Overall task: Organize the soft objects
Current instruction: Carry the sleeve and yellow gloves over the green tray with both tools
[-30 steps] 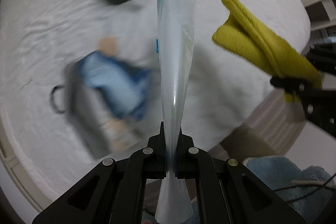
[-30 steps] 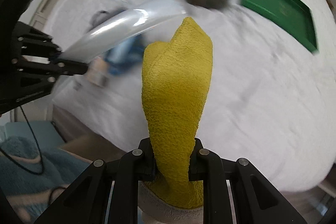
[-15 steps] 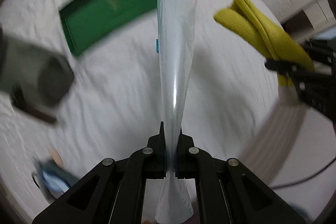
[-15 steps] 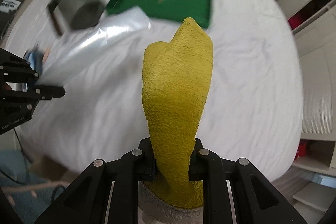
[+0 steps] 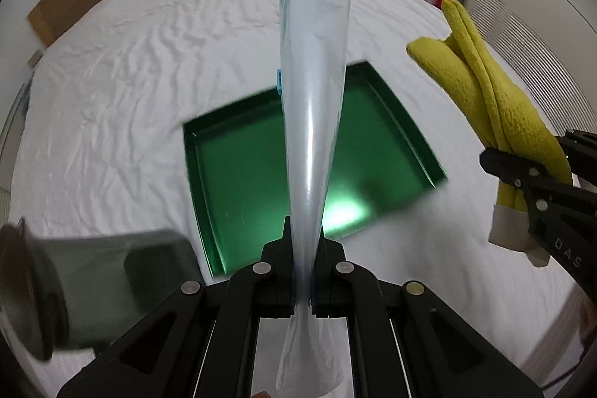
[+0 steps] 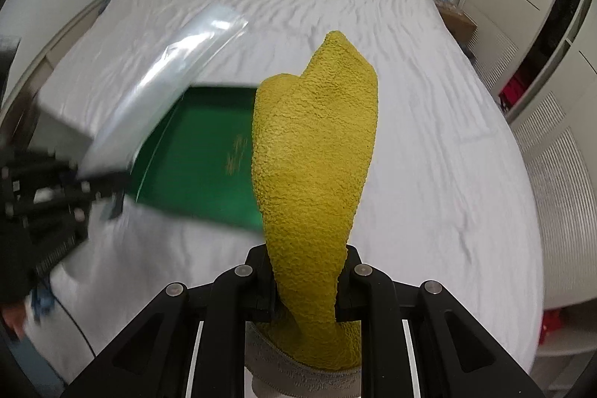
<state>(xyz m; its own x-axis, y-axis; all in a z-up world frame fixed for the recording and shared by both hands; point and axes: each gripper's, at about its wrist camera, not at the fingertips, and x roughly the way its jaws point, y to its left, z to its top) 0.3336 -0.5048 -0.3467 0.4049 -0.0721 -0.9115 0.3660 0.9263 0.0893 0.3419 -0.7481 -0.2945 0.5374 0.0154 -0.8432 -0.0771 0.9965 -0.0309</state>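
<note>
Left gripper (image 5: 303, 290): clamped on a clear plastic bag (image 5: 312, 122), held above the green tray (image 5: 257, 181)
Right gripper (image 6: 304, 290): pinching a yellow sock (image 6: 313, 152) near its grey cuff
Handling: both look light and limp (bag likely slippery), so grip near an edge
Setting: white bed (image 6: 429, 137)

From my right wrist camera I see my right gripper (image 6: 304, 280) clamped on a fuzzy mustard-yellow fabric glove with a grey cuff (image 6: 313, 152), which stands up between the fingers. Beyond it a shallow dark-green rectangular tray (image 6: 197, 159) lies on the wrinkled white bedsheet (image 6: 429, 137). At the left, blurred, my left gripper (image 6: 93, 187) pinches a clear plastic bag (image 6: 164, 81) that reaches over the tray's corner.
</note>
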